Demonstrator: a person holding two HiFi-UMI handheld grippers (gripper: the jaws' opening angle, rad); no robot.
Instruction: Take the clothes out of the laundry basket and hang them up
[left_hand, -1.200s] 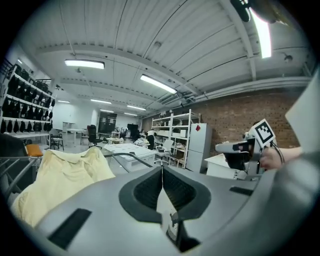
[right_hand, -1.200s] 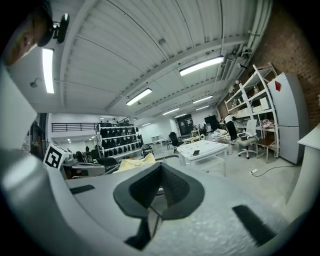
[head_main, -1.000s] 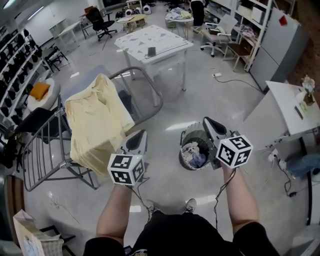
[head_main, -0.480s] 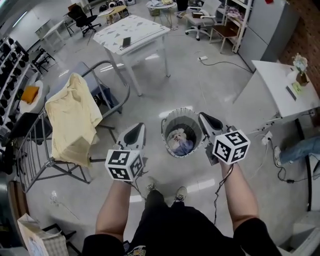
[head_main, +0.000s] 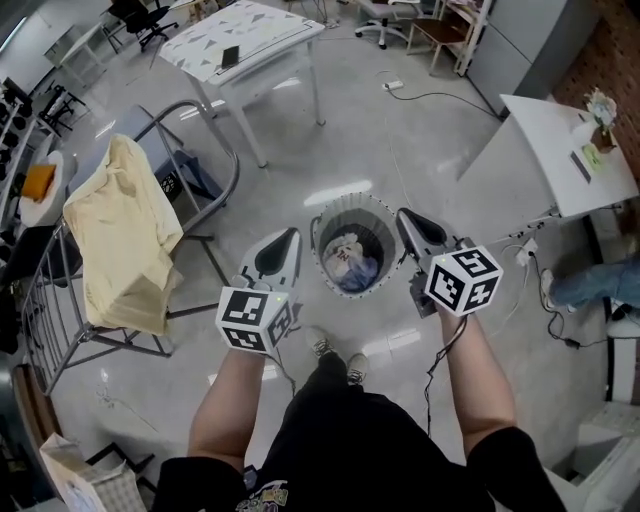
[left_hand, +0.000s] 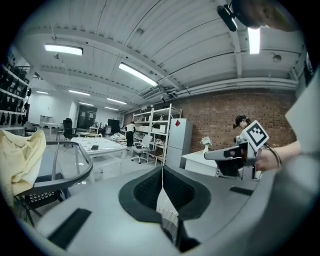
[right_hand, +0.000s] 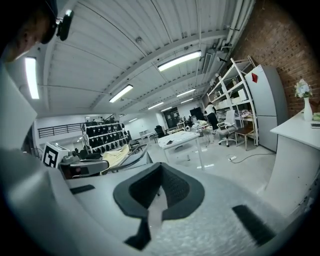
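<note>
- Both closed, empty: left gripper (head_main: 288, 238) and right gripper (head_main: 405, 216), either side of the laundry basket (head_main: 322, 225).
- Risk: reaching in shut merely shoves the clothes (head_main: 352, 262), possibly tangled.

Inventory, as I see it from my station:
- Square white tabletop on white legs (head_main: 270, 25), speckled with pale triangles. A small dark flat device (head_main: 229, 56) lies on it.
- Long plain white tabletop (head_main: 548, 140) at the right, with a vase of pale flowers (head_main: 601, 108) near its far end.
- Thin black cable (head_main: 440, 97) trailing over the glossy grey floor (head_main: 400, 160).
- Tall pale grey cabinet (head_main: 515, 45) beside white open shelving (right_hand: 232, 95).
- Red-brick wall (left_hand: 220, 112).
- Small round white tabletop (head_main: 22, 210) holding an orange object (head_main: 38, 180).
- Black office chair (head_main: 140, 15).
</note>
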